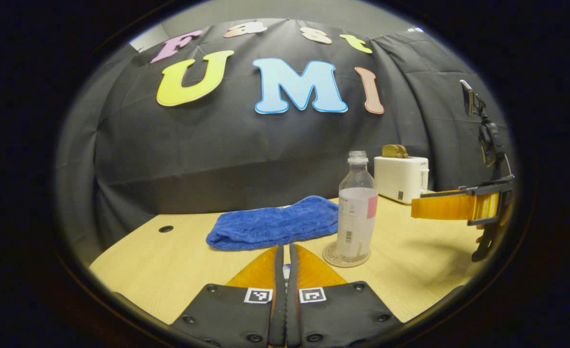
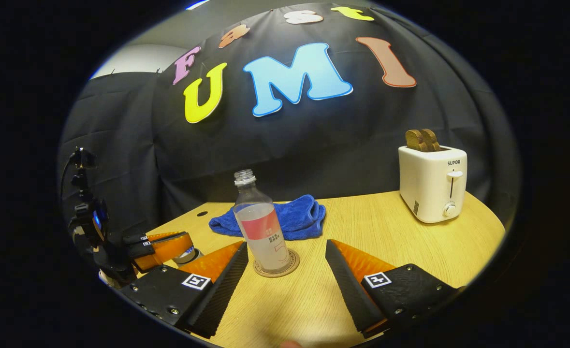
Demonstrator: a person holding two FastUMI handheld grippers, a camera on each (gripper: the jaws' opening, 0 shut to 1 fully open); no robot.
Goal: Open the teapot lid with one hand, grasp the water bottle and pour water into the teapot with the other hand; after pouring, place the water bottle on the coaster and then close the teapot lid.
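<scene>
Upright water bottle [image 2: 262, 232] on coaster [image 2: 276, 266], teapot perhaps hidden

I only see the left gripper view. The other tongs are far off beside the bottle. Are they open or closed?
Observer: The right gripper view shows the right tongs wide open, one finger on each side of the water bottle, not touching it.
Operator: What's under my own tongs? I just see them squeezed together.
Observer: From the right gripper view, the left tongs sit right over a round grey thing at the table's edge. I cannot tell what it is.
Operator: Does the toaster have a handle to push?
Observer: Yes. The toaster has a slider and a round knob on the end that faces the right tongs.
</scene>
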